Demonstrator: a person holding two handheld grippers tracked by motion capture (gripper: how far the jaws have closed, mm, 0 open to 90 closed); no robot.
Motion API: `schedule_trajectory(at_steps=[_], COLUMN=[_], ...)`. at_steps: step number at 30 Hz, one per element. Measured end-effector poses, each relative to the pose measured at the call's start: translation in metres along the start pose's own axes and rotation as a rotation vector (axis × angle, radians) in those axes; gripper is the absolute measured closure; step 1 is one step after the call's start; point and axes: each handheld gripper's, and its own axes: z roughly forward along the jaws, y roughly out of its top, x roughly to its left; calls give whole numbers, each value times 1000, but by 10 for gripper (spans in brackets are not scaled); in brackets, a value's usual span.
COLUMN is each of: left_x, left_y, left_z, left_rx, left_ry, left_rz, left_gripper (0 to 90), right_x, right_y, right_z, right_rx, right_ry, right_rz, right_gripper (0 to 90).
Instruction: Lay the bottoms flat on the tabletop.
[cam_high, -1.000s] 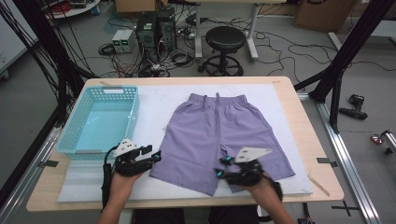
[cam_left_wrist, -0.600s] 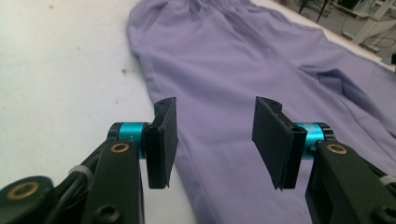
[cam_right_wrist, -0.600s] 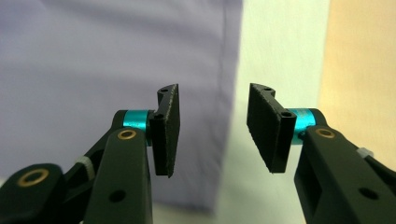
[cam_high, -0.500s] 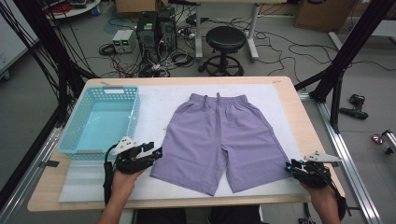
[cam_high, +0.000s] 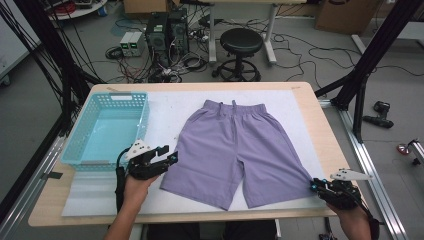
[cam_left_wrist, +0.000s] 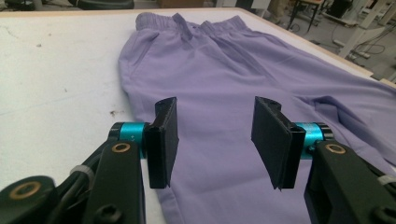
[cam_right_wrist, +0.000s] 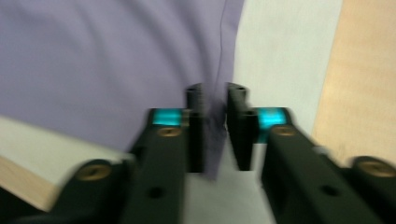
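Our lilac cotton shorts lie flat on the white-covered worktop, beside the turquoise basket. Our right tool has just been opening around the hem corner, so it may slip free; our left tool gapes empty.

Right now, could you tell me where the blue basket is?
In the high view the blue basket sits at the table's left, beside the purple shorts and just beyond the left gripper.

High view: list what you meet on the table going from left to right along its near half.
Light blue basket → left gripper → purple shorts → right gripper, at the shorts' right leg hem.
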Motion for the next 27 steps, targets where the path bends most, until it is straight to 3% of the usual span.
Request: schedule_trajectory(at_steps=[3,8,12,17,19,21,23,27], left_x=[1,7,9,9,9,11,13,17], left_y=[4,12,15,15,15,16,17,23], left_z=[-2,0,6,8,9,9,9,9], left_rx=[-15,-47,-41,-37,-46,-54,-53,-52], left_ry=[-11,-8,-15,-25,-24,-15,-3,11], left_rz=[3,23,38,42,41,44,41,38], left_gripper=[501,417,386,484,503,502,483,407], right_x=[3,7,14,23,25,24,24,33], right_y=[14,51,85,127,142,156,170,195], right_z=[-2,16,48,93,109,123,135,156], right_rx=[-95,-200,-205,-176,-172,-171,-157,-151], right_ry=[-1,16,24,27,4,5,29,74], right_rz=[11,-13,-45,-76,-90,-77,-54,-98], right_gripper=[532,398,367,397,411,427,457,478])
